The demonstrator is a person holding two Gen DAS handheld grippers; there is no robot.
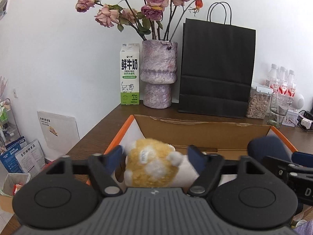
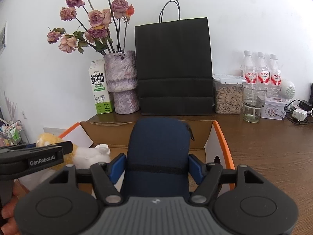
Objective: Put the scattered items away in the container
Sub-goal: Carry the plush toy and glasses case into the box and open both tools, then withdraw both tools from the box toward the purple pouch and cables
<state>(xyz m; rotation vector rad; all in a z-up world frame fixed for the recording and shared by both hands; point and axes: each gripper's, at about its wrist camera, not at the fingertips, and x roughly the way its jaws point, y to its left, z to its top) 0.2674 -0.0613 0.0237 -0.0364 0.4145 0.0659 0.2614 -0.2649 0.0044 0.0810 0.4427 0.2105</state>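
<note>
The left tool (image 1: 155,154) hung over the open cardboard box (image 1: 205,131) with its jaws spread wide; the plush toy (image 1: 150,164), yellow and white, lay between the blue pads (image 1: 114,157) but clear of them on both sides, so it was released, not gripped; it sat low in the box against the left wall, near the orange-edged flap (image 1: 119,135). The right tool (image 2: 156,166) stood likewise parted around the navy pouch (image 2: 158,148); a sliver of gap showed at each pad, so I judged it let go as well; the pouch rested upright in the middle of the box, leaning toward the back wall.

The box stood on the wooden worktop (image 2: 264,146), toward its back edge, in front of the black paper bag (image 2: 173,64), the vase (image 2: 122,82) and the milk carton (image 2: 99,88); bottles (image 2: 262,70) and a glass (image 2: 253,101) stood toward the back right corner.

The toy looked light and very soft; a grip would likely sink in before holding, so its round body was the place to pinch, not an ear or the label; it would not break if dropped. The pouch looked padded, somewhat stiffer, with a fabric skin unlikely to slip; across its narrow sides near mid-height seemed the best hold.
</note>
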